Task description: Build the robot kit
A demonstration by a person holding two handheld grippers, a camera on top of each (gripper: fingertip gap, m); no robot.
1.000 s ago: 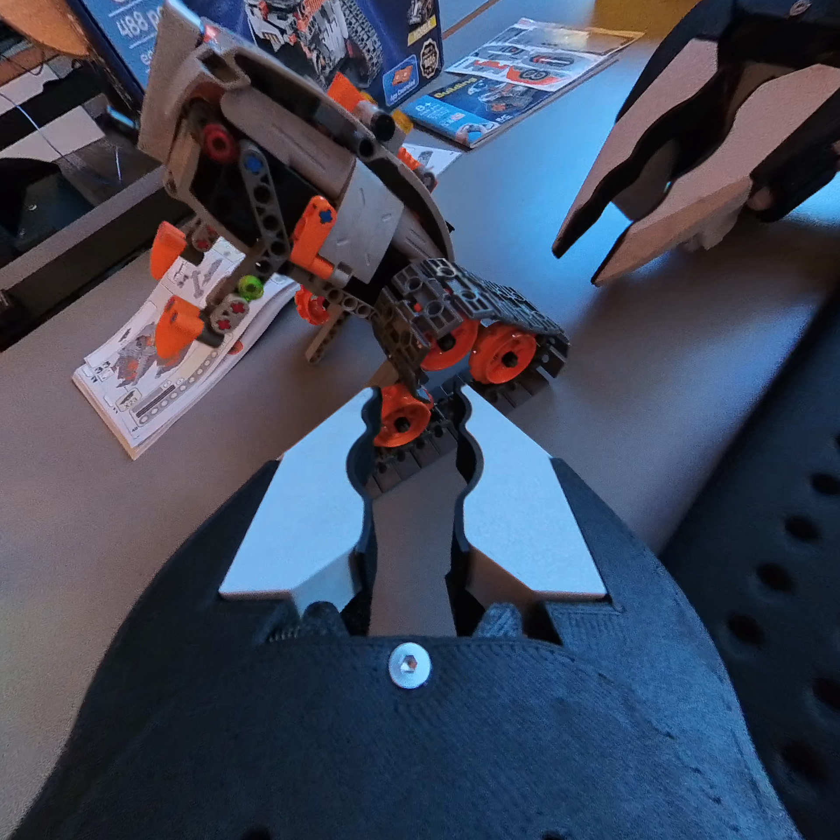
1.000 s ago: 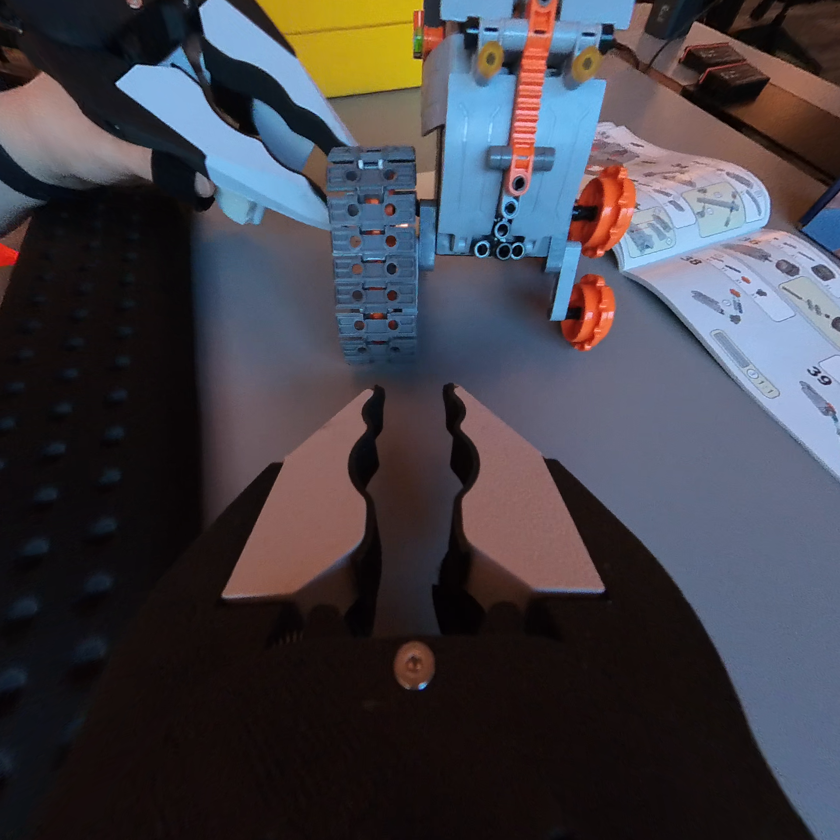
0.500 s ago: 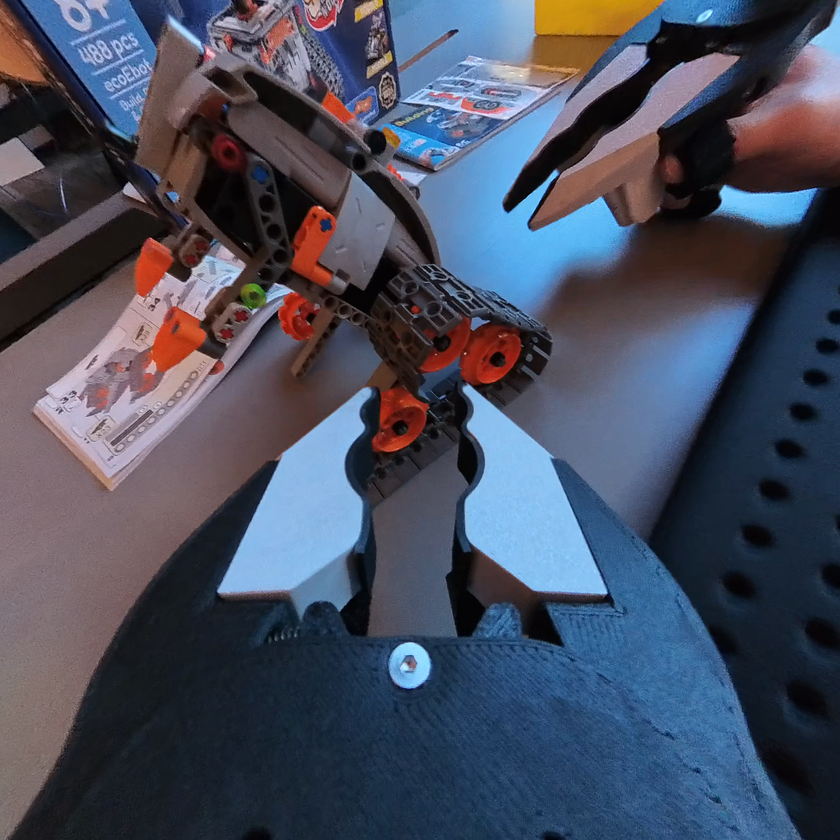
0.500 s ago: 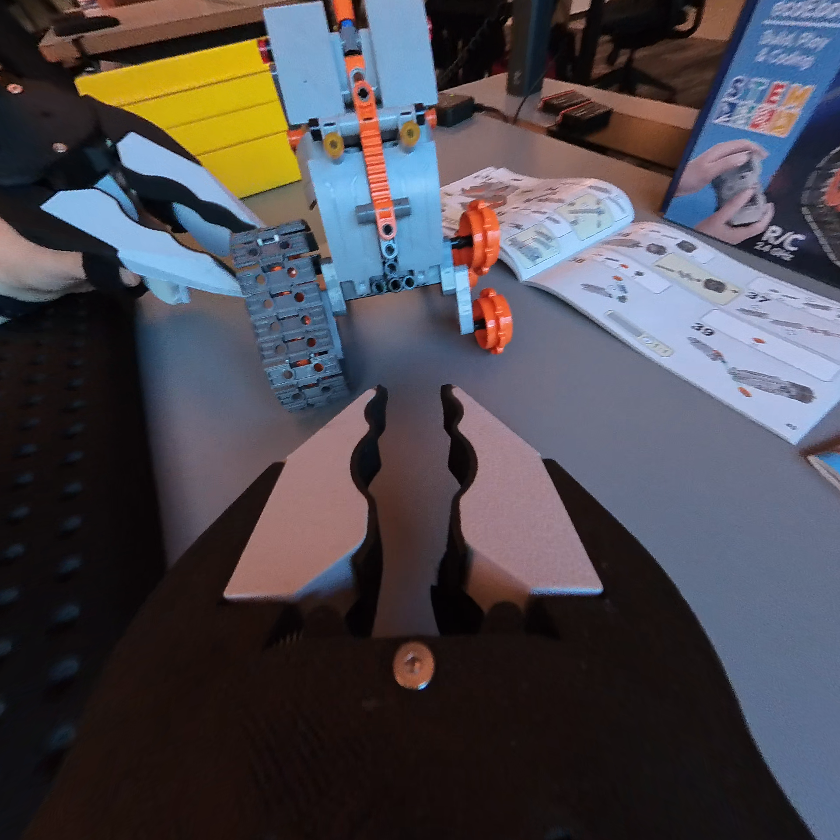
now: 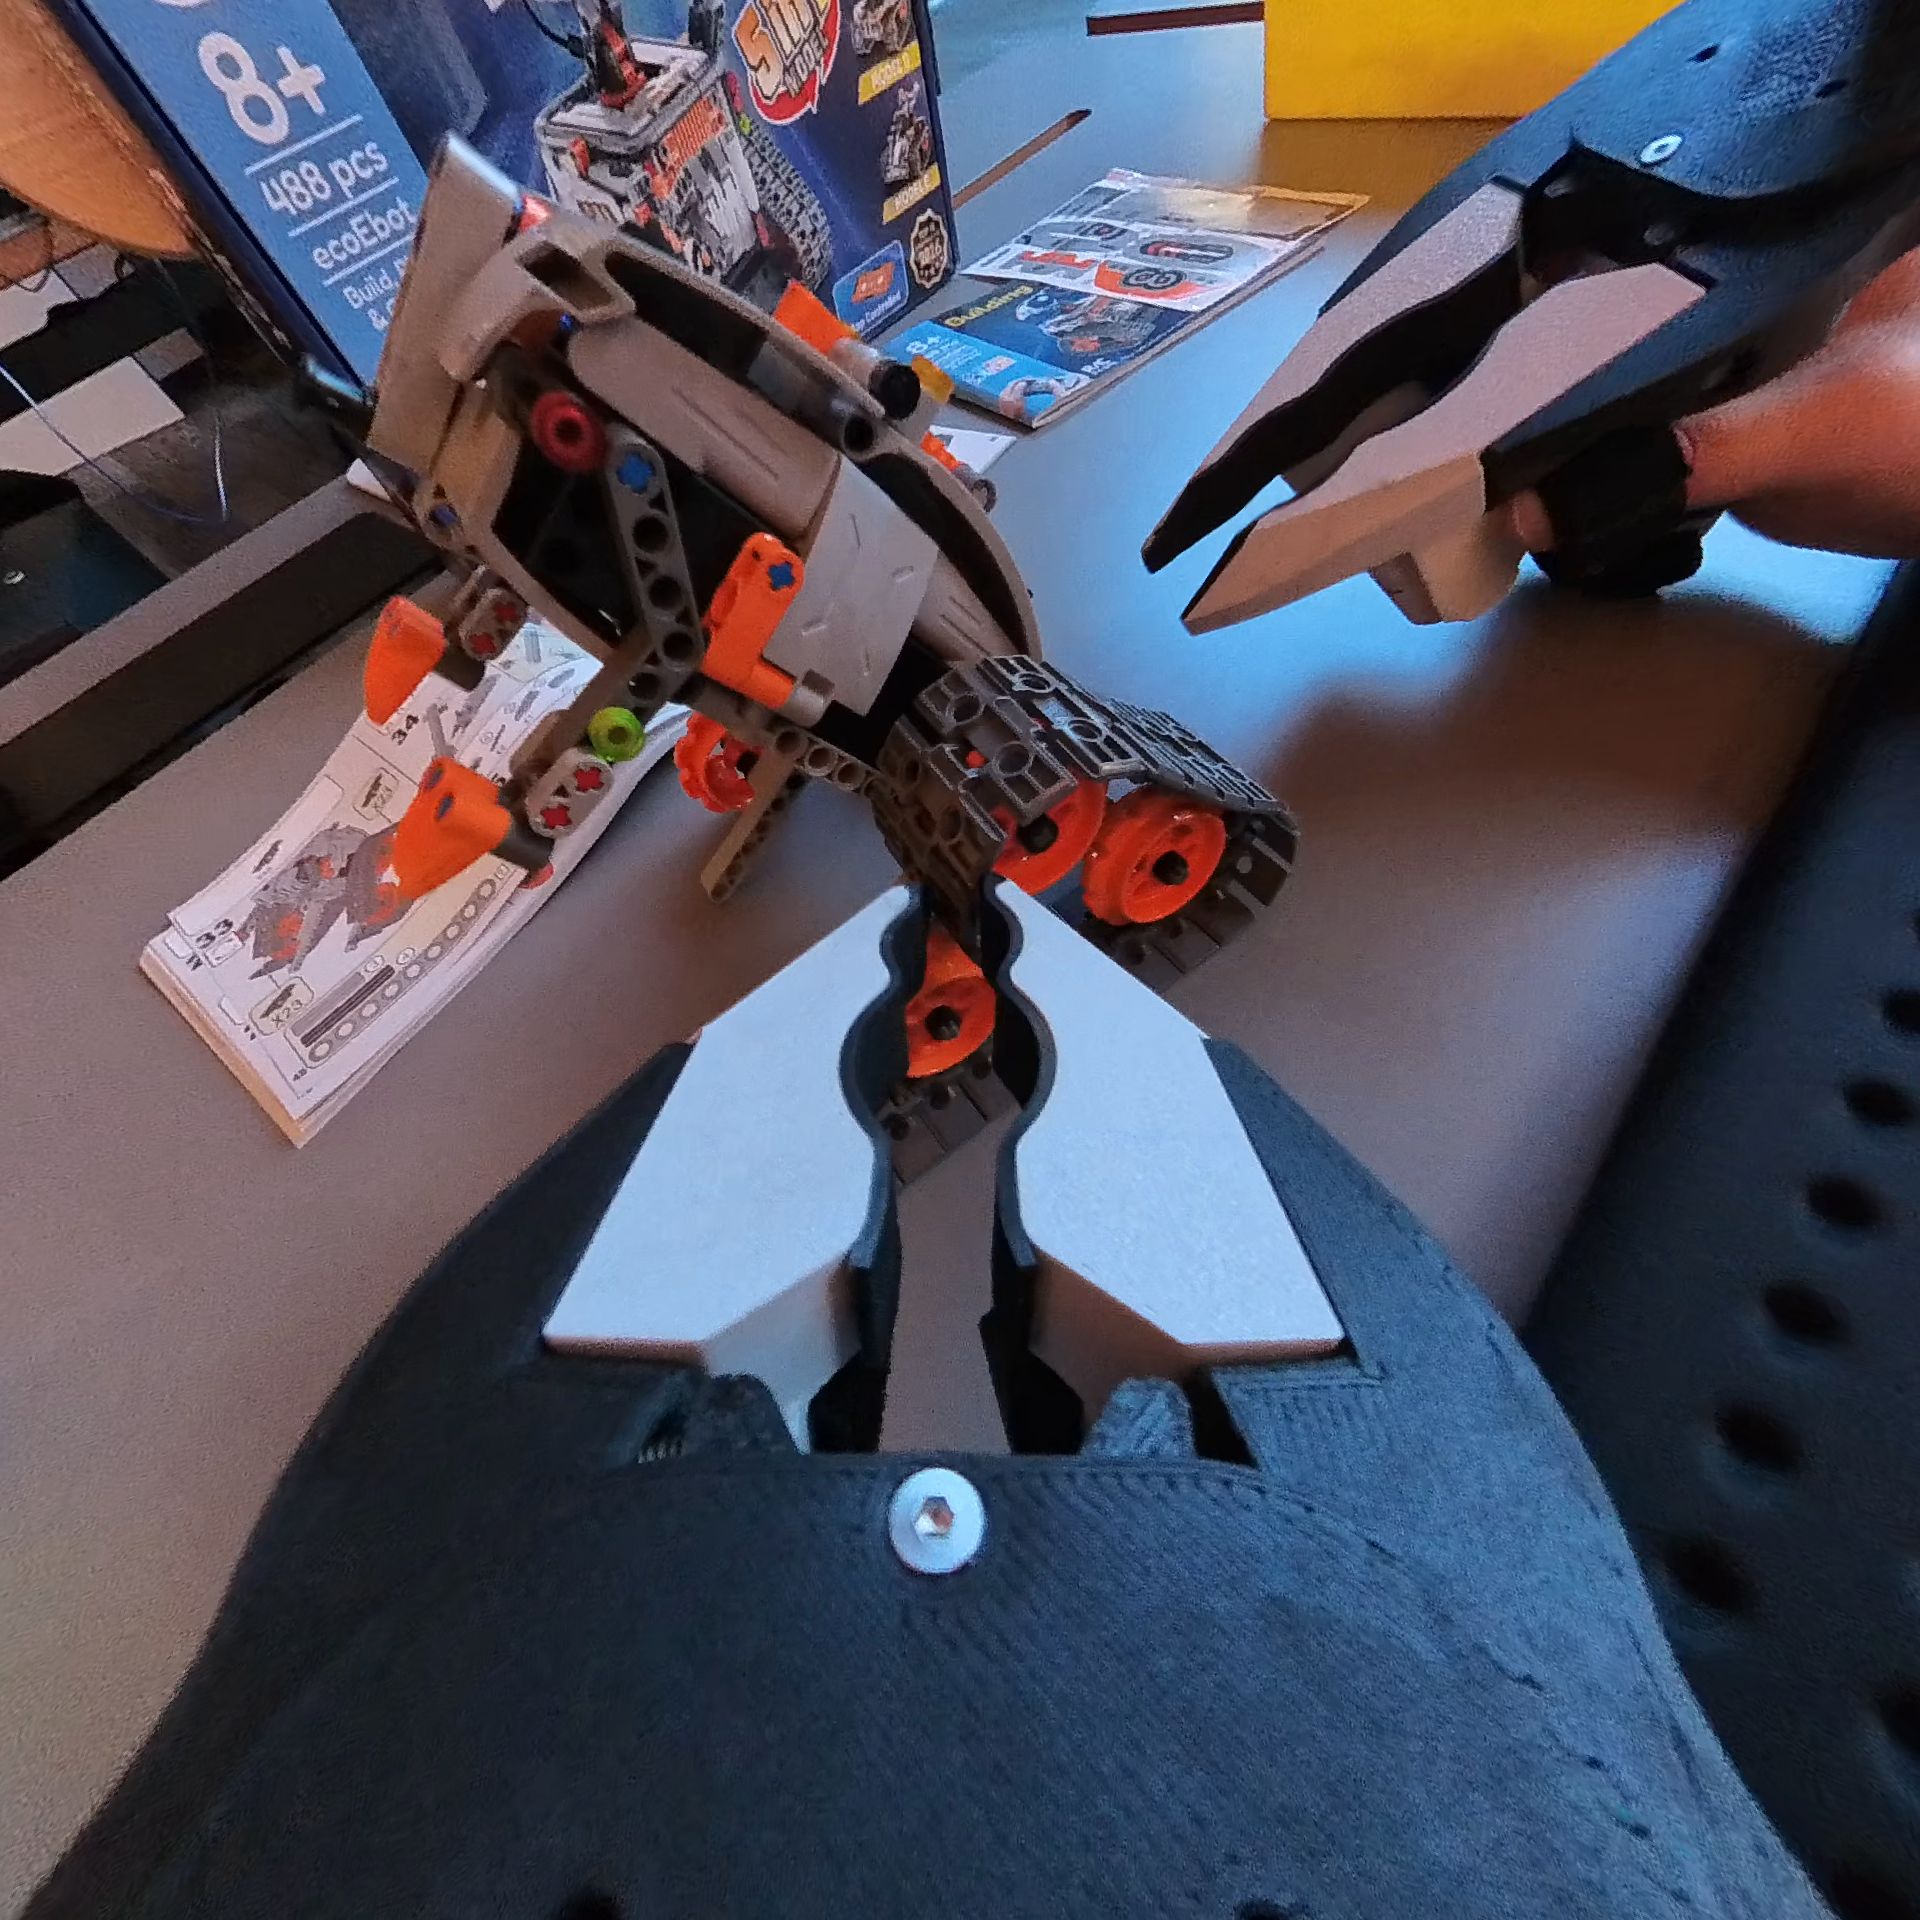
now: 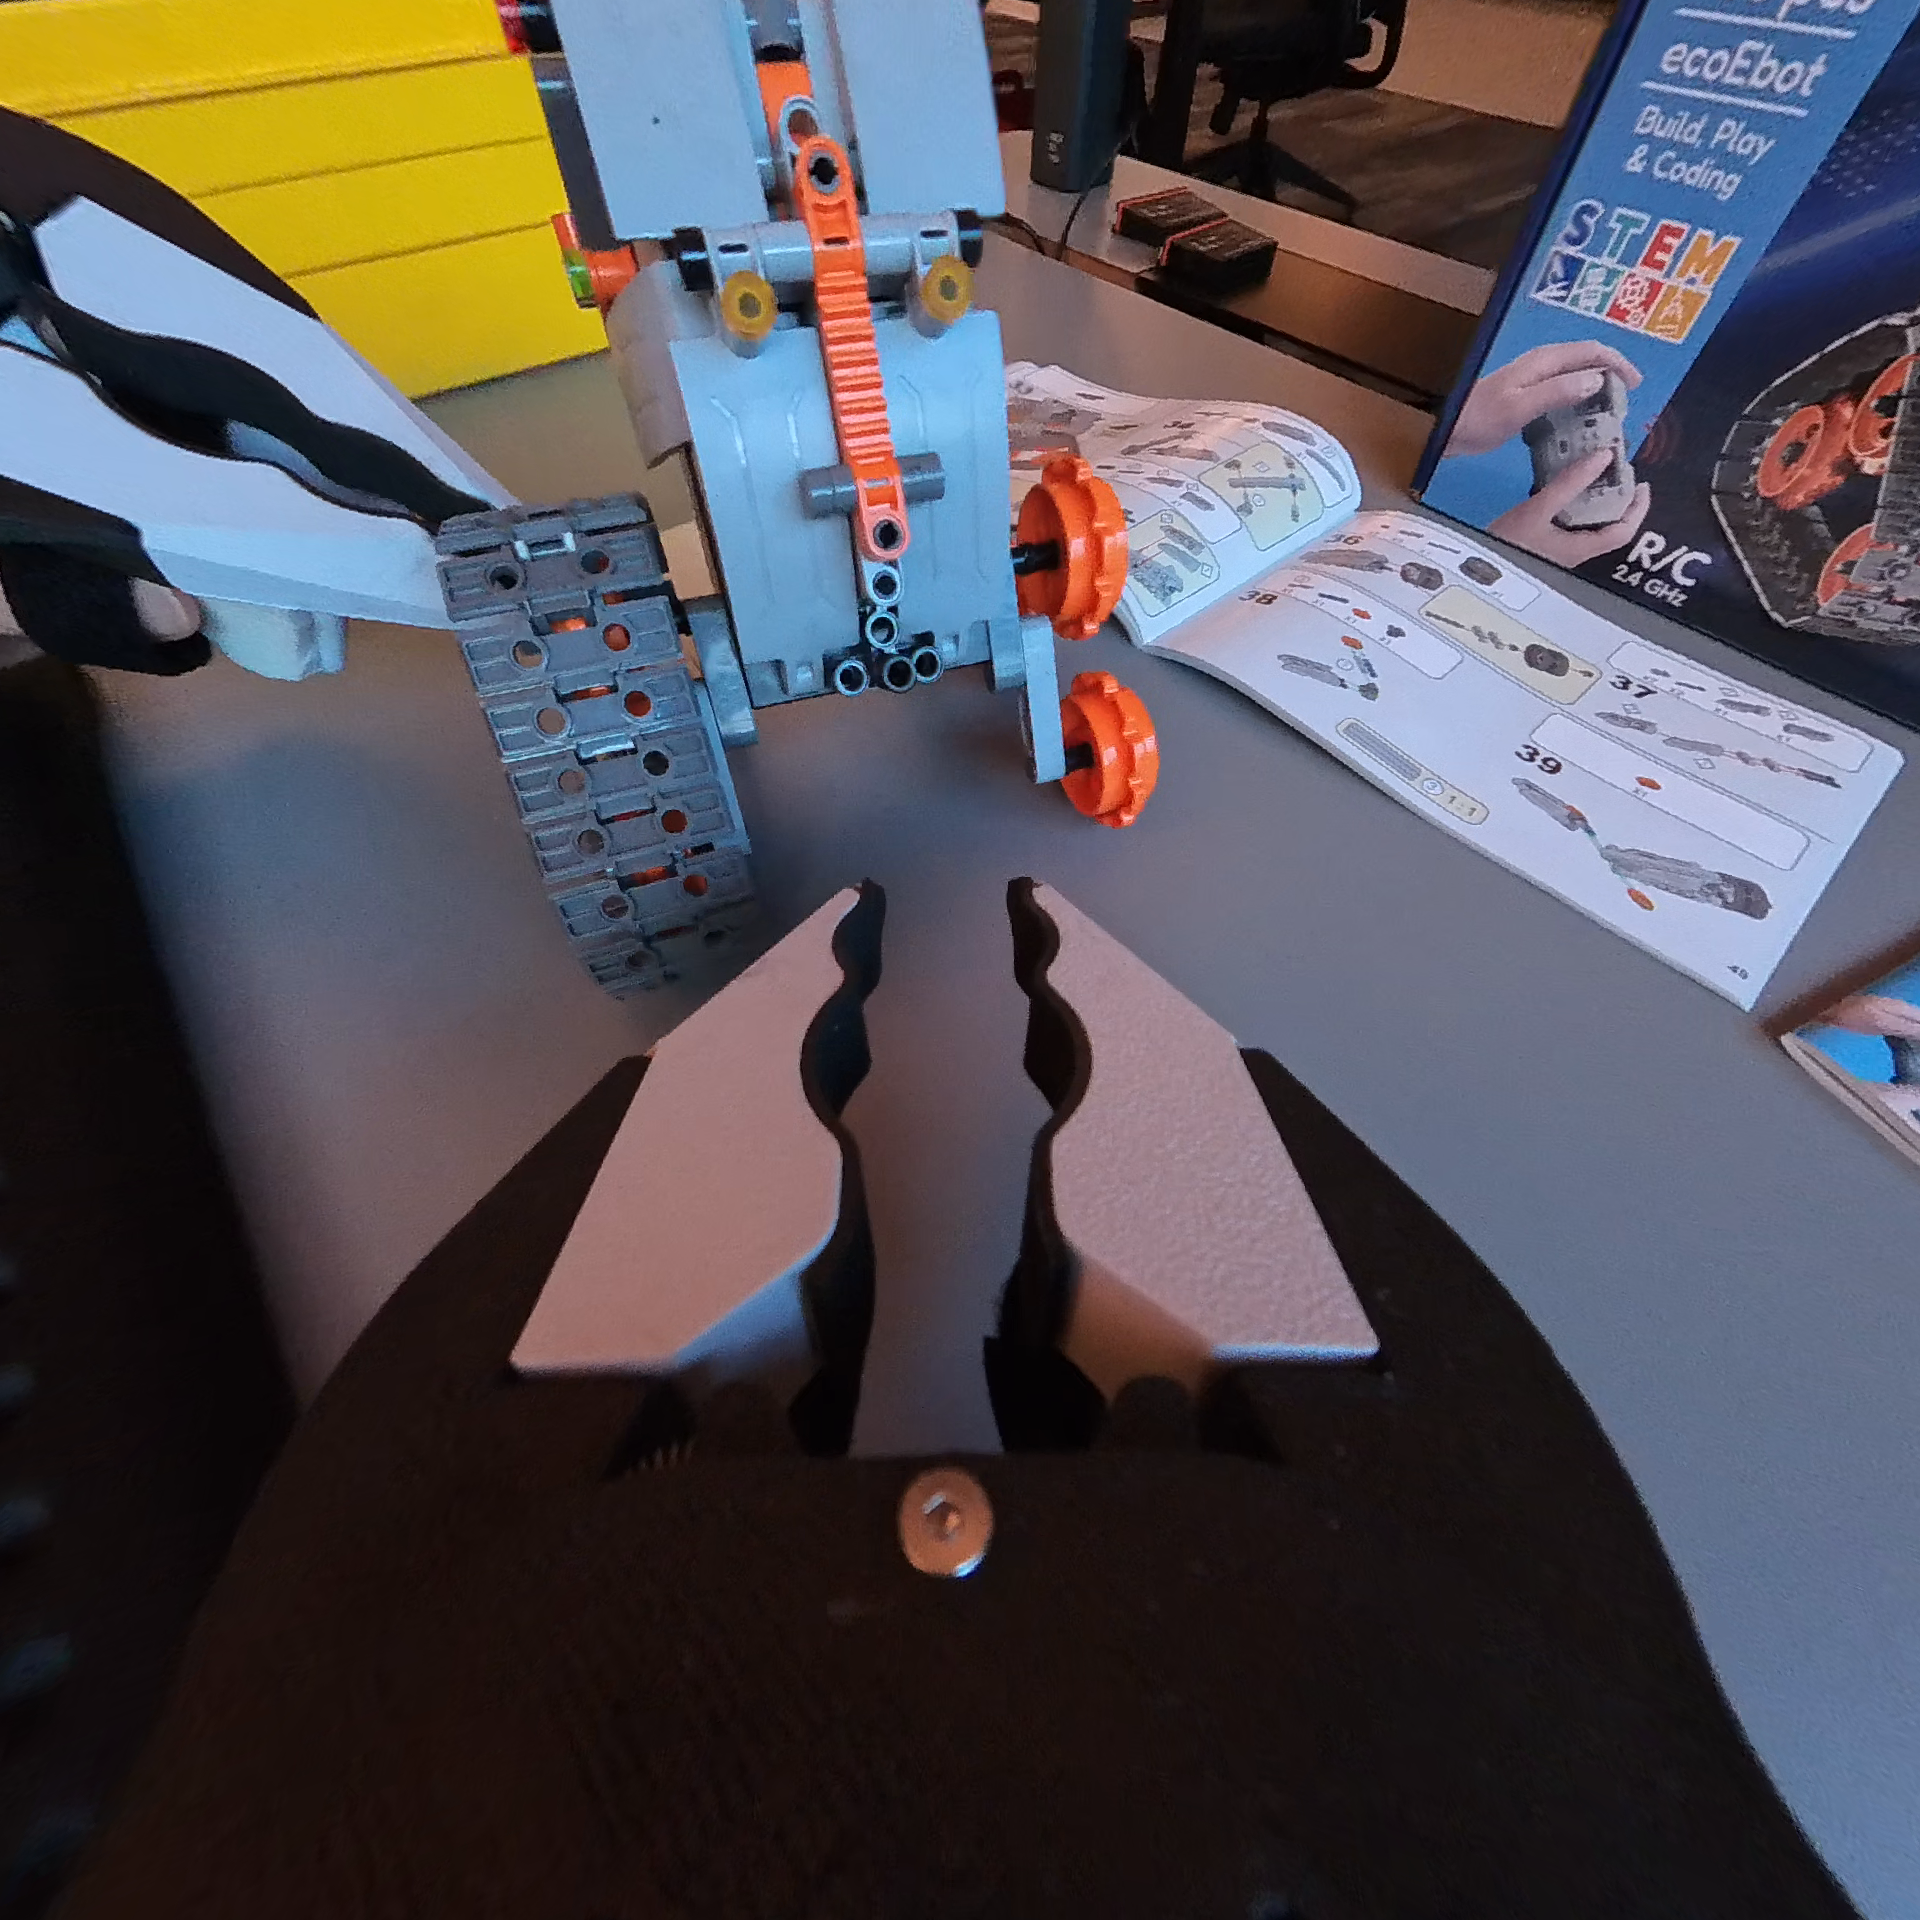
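The left gripper [image 5: 951, 914] was clamped on the dark grey linked track [image 5: 1081, 800] of a tilted brick-built toy vehicle [image 5: 707, 520] near the middle of the grey table [image 5: 1455, 831]. The right gripper [image 6: 940, 894] hovered with its jaws apart and empty, bare matte tabletop ahead of it, just beside the track. An open instruction booklet [image 6: 1507, 707] lay toward the far edge, in front of an upright blue printed box [image 6: 1683, 312]. A black perforated mat [image 5: 1818, 1143] bordered the table's side.
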